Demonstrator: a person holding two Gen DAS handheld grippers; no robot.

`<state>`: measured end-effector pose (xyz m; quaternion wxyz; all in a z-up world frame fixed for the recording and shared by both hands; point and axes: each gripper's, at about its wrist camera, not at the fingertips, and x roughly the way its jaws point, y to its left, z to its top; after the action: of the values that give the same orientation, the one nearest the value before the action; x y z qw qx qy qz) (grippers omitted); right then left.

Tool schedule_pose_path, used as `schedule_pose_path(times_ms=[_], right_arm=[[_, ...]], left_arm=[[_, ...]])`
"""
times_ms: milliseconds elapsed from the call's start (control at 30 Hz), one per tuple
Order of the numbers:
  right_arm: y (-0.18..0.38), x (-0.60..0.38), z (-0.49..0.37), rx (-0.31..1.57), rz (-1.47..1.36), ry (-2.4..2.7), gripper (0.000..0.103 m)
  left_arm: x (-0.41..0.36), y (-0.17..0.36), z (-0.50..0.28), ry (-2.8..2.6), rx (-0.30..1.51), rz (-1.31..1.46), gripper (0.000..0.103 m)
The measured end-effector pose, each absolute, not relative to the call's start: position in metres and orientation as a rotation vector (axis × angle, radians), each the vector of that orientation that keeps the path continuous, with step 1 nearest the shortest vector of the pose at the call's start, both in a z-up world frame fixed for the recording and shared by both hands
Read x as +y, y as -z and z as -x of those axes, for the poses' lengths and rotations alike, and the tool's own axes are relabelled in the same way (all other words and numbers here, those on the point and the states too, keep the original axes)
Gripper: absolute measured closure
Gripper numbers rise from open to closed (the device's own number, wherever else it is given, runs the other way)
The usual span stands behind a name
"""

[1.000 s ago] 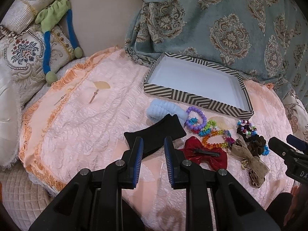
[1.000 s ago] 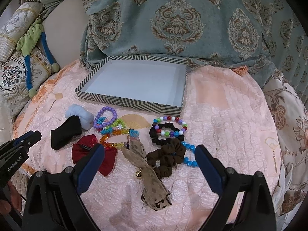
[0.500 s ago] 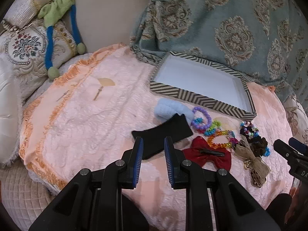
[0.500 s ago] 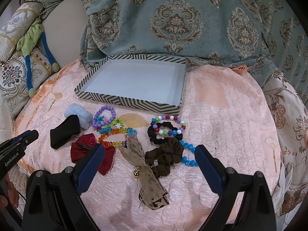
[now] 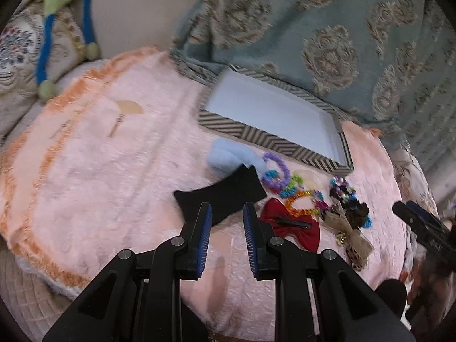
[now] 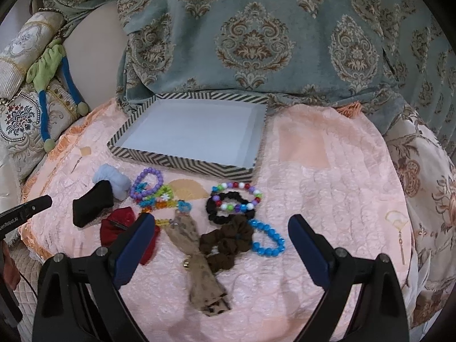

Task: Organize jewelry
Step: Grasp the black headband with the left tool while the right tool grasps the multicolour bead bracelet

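Note:
An empty striped box sits at the back of a pink quilted cushion. In front of it lie a black cloth band, a light blue scrunchie, a red bow clip, a tan bow, a brown scrunchie, a blue bead bracelet and several other bead bracelets. My left gripper is narrowly open and empty, just short of the black band. My right gripper is wide open and empty, above the brown scrunchie.
A teal patterned blanket drapes behind the box. Embroidered pillows and a green and blue soft toy lie at the left. The cushion's fringed edge drops off at the left.
The left wrist view has shifted right and down, so the black band and box sit further right; it is now blurred. The right gripper has drawn back a little. Both jaw gaps are unchanged.

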<state>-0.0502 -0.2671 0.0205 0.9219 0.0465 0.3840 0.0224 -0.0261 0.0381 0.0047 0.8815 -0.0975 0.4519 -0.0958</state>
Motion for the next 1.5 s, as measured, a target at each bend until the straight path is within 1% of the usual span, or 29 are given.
schedule_pose_path(times_ms=[200, 267, 367, 400, 433, 467, 500, 567, 667, 800, 867, 933, 967, 1067, 1100, 1133, 1167, 1200, 1233, 1267, 1333, 1500], right_arm=[[0.0, -0.299, 0.038, 0.83, -0.166, -0.037, 0.007], [0.008, -0.303, 0.032, 0.858, -0.157, -0.029, 0.01], [0.019, -0.307, 0.019, 0.881, -0.15, -0.029, 0.018], [0.022, -0.308, 0.013, 0.891, -0.151, -0.028, 0.024], [0.026, -0.31, 0.006, 0.908, -0.155, -0.031, 0.029], [0.03, -0.311, -0.001, 0.922, -0.16, -0.037, 0.03], [0.033, -0.311, -0.007, 0.931, -0.162, -0.043, 0.031], [0.04, -0.312, -0.019, 0.942, -0.161, -0.047, 0.031], [0.051, -0.313, -0.037, 0.959, -0.163, -0.053, 0.031], [0.065, -0.312, -0.055, 0.993, -0.152, -0.065, 0.031], [0.07, -0.31, -0.061, 1.004, -0.142, -0.066, 0.035], [0.073, -0.31, -0.065, 1.0, -0.139, -0.07, 0.048], [0.074, -0.31, -0.066, 0.99, -0.133, -0.068, 0.05], [0.076, -0.308, -0.071, 0.985, -0.099, -0.058, 0.064], [0.076, -0.307, -0.073, 0.982, -0.086, -0.051, 0.072], [0.076, -0.308, -0.073, 0.98, -0.083, -0.055, 0.076], [0.075, -0.308, -0.074, 0.978, -0.085, -0.062, 0.08], [0.074, -0.309, -0.074, 0.975, -0.094, -0.072, 0.093], [0.071, -0.31, -0.072, 0.97, -0.111, -0.08, 0.094], [0.067, -0.312, -0.07, 0.957, -0.126, -0.088, 0.094], [0.055, -0.314, -0.061, 0.911, -0.158, -0.108, 0.094], [0.02, -0.313, -0.039, 0.824, -0.155, -0.15, 0.094]], left_arm=[[0.033, 0.011, 0.008, 0.232, 0.991, 0.189, 0.097], [0.033, 0.018, 0.001, 0.226, 1.013, 0.181, 0.096], [0.035, 0.026, -0.008, 0.224, 1.03, 0.17, 0.096], [0.036, 0.028, -0.011, 0.227, 1.037, 0.166, 0.095], [0.035, 0.03, -0.014, 0.233, 1.041, 0.162, 0.093], [0.036, 0.03, -0.016, 0.24, 1.043, 0.16, 0.09], [0.035, 0.032, -0.019, 0.253, 1.043, 0.156, 0.088], [0.032, 0.036, -0.025, 0.289, 1.054, 0.149, 0.079], [0.029, 0.043, -0.033, 0.343, 1.077, 0.142, 0.073], [0.024, 0.052, -0.043, 0.333, 1.086, 0.077, 0.072], [0.02, 0.056, -0.046, 0.334, 1.093, 0.051, 0.071], [0.017, 0.059, -0.045, 0.334, 1.094, 0.024, 0.07], [0.015, 0.061, -0.045, 0.332, 1.091, 0.007, 0.068], [0.007, 0.066, -0.043, 0.349, 1.081, -0.059, 0.065], [0.007, 0.068, -0.043, 0.352, 1.08, -0.07, 0.065], [0.009, 0.069, -0.043, 0.355, 1.079, -0.06, 0.065], [0.011, 0.069, -0.042, 0.354, 1.077, -0.041, 0.067], [0.014, 0.067, -0.042, 0.349, 1.075, -0.02, 0.071], [0.017, 0.065, -0.041, 0.337, 1.072, -0.004, 0.086], [0.02, 0.063, -0.041, 0.328, 1.069, 0.01, 0.097], [0.027, 0.056, -0.037, 0.329, 1.061, 0.056, 0.103], [0.032, 0.033, -0.025, 0.311, 0.995, 0.059, 0.103]])
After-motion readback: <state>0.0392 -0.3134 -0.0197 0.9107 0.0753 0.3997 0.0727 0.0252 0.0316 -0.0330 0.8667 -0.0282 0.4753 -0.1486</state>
